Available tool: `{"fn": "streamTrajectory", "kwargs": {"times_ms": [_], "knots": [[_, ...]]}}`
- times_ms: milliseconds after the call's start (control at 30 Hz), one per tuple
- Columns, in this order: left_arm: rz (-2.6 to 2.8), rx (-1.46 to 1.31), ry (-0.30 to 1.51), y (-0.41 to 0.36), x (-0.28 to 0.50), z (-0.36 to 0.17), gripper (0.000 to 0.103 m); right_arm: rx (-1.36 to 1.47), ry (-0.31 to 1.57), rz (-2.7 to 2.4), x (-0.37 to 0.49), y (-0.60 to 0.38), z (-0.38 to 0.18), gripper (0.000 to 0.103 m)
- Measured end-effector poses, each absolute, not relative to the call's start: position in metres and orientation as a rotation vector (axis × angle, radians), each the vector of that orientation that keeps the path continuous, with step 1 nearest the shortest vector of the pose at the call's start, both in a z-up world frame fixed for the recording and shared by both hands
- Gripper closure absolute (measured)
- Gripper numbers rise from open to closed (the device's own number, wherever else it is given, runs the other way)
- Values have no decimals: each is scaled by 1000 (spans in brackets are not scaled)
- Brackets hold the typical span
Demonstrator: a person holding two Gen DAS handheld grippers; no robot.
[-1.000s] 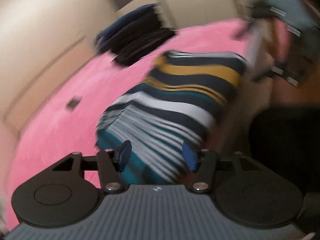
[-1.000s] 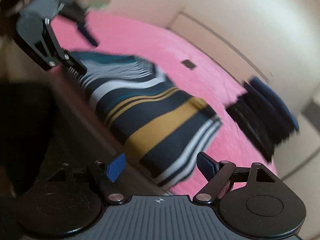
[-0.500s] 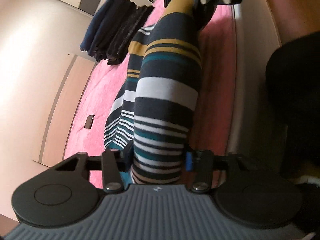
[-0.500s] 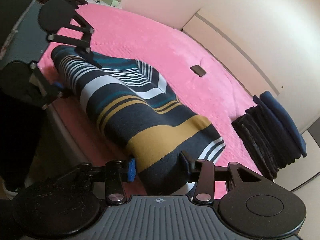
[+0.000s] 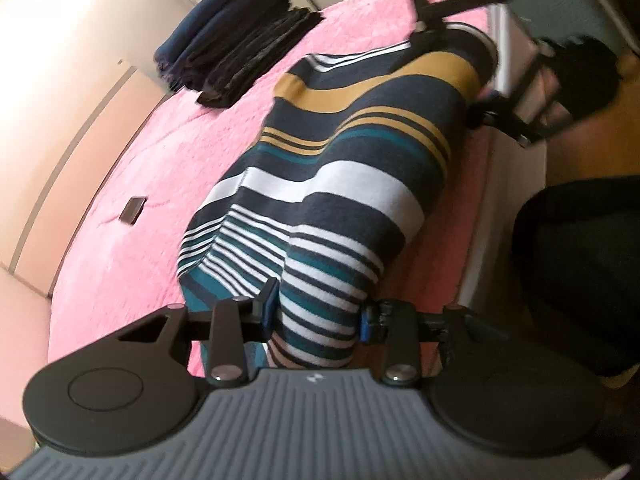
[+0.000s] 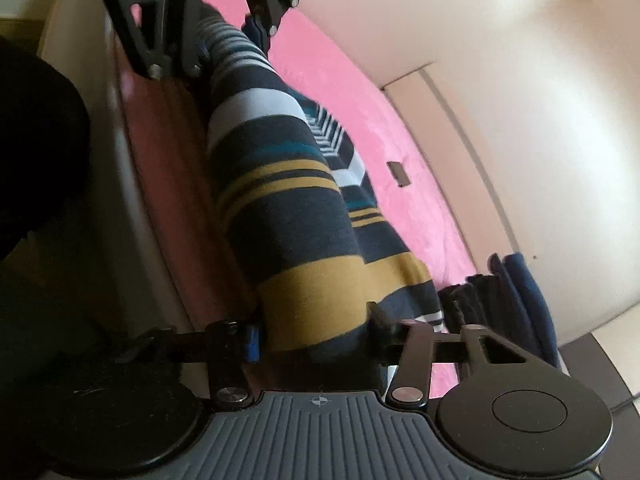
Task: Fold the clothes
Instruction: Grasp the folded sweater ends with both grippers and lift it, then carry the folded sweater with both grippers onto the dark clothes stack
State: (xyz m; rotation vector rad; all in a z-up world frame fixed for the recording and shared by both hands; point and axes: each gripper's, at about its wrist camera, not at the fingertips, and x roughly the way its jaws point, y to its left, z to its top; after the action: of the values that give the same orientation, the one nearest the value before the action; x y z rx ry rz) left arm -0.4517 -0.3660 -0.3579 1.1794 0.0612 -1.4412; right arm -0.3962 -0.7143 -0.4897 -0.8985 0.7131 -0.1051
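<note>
A striped garment (image 5: 360, 168) in navy, white, teal and mustard lies folded along the near edge of a pink bed (image 5: 152, 168). My left gripper (image 5: 318, 312) is shut on its thin-striped teal and white end. My right gripper (image 6: 312, 330) is shut on the opposite end (image 6: 320, 280), at the broad mustard band. The right gripper appears at the far end of the garment in the left wrist view (image 5: 472, 40), and the left gripper appears likewise in the right wrist view (image 6: 216, 28). The folded edge held between both hands is raised off the bed.
A stack of dark folded clothes (image 5: 236, 48) sits further back on the bed, also in the right wrist view (image 6: 504, 304). A small dark rectangular object (image 5: 133, 210) lies on the bedspread. The bed frame edge (image 5: 492, 216) and a person's dark clothing (image 5: 580, 272) are at the right.
Both grippers came in from open over the garment and closed on its two ends. The held edge has since lifted and the garment swung in view.
</note>
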Motion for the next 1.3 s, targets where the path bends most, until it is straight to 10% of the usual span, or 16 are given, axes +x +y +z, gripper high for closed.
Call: {"fn": "streamTrajectory", "kwargs": {"times_ms": [300,633,1300], "knots": [[-1576,1241,193,-383,-435,-324,73,-751,901,74,-366,-742,-424,68],[-1716,1252,381,-421,-405,-147,74,-664,1090,149,-336,-751,-236,70],[-1898,1239,-43,-605,-393,27,74,-564,1026,-222,-297,-897,-55,70]]}}
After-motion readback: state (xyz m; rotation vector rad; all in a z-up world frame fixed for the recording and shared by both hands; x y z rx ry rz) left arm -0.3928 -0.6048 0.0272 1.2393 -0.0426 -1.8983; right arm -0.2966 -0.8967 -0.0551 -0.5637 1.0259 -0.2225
